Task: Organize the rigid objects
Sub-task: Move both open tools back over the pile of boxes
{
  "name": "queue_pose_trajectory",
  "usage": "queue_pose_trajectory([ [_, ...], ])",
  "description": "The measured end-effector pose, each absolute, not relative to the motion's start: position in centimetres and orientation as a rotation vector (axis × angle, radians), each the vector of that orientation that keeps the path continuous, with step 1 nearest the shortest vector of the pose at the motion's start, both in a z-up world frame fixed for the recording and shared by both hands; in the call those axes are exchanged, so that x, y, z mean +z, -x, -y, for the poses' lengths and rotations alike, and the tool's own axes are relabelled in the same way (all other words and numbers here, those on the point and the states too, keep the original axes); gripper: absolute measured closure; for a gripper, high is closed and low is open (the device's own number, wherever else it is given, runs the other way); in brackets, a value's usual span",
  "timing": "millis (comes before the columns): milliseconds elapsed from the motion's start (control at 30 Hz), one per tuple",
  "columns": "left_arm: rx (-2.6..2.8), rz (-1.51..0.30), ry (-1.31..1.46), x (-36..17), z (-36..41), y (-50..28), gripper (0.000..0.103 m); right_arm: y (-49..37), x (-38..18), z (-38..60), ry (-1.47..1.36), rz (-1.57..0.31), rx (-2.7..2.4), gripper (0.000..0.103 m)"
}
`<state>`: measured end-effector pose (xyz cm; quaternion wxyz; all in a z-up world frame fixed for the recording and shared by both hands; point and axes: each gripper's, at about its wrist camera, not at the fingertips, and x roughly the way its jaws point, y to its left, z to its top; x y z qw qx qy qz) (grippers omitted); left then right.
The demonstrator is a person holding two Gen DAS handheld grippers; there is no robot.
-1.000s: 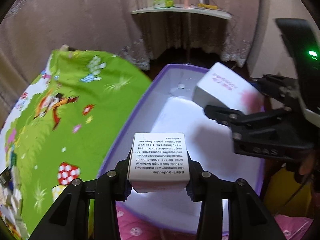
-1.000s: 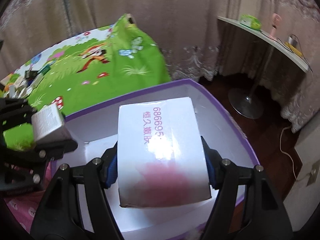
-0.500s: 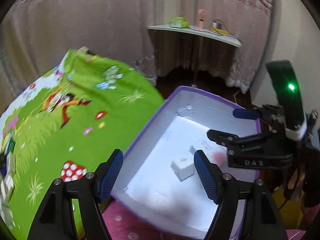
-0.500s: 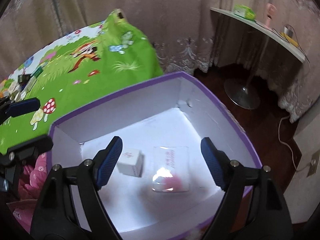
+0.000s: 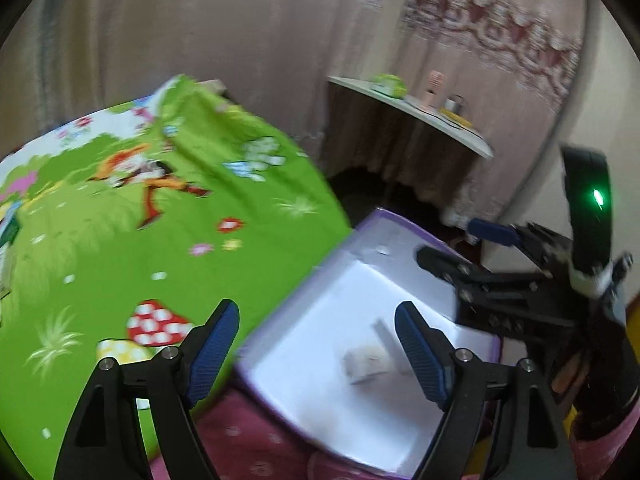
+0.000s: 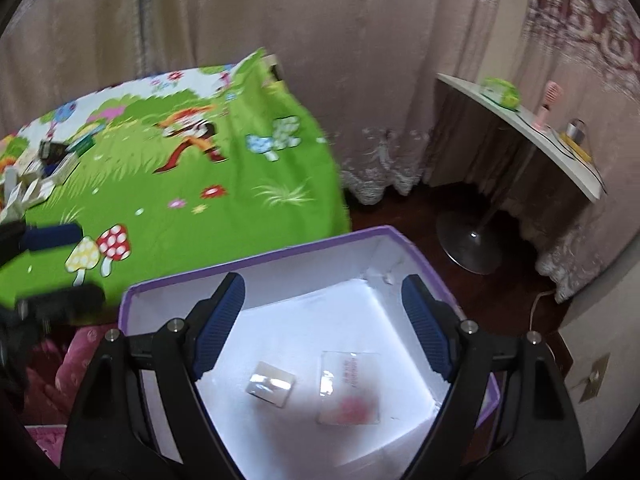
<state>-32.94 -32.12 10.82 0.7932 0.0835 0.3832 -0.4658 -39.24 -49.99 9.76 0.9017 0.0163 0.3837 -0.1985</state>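
Note:
A purple box with a white inside [image 6: 256,276] [image 5: 304,292] stands at the edge of the green bed. A small white box [image 6: 271,388] [image 5: 368,362] and a larger white box with pink print [image 6: 349,387] lie on its floor. My right gripper [image 6: 320,332] is open and empty above the purple box. My left gripper [image 5: 316,352] is open and empty above the purple box's left rim. The right gripper also shows in the left wrist view [image 5: 460,252], over the box's far right side.
A green cartoon bedsheet [image 6: 168,184] [image 5: 132,232] covers the bed to the left. Several small boxes [image 6: 36,172] lie at its far left. A pink cover [image 5: 256,440] lies below the purple box. A white shelf table [image 6: 528,136] stands at the curtain, right.
Both grippers opened and dropped their boxes into the purple box, then rose. The view now shows more of the bed, and the left gripper has shifted left.

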Motion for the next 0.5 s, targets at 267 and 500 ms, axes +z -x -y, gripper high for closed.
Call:
queue_pose_trajectory([
  [267,-0.844,-0.804,-0.125,10.2,26.6,29.1,0.022,36.5,11.0,46.1,-0.041,-0.791,-0.252,0.020],
  [500,-0.337,-0.799,-0.064,7.1,10.0,23.1,0.022,27.6,6.5,32.2,0.152,-0.903,0.125,0.020],
])
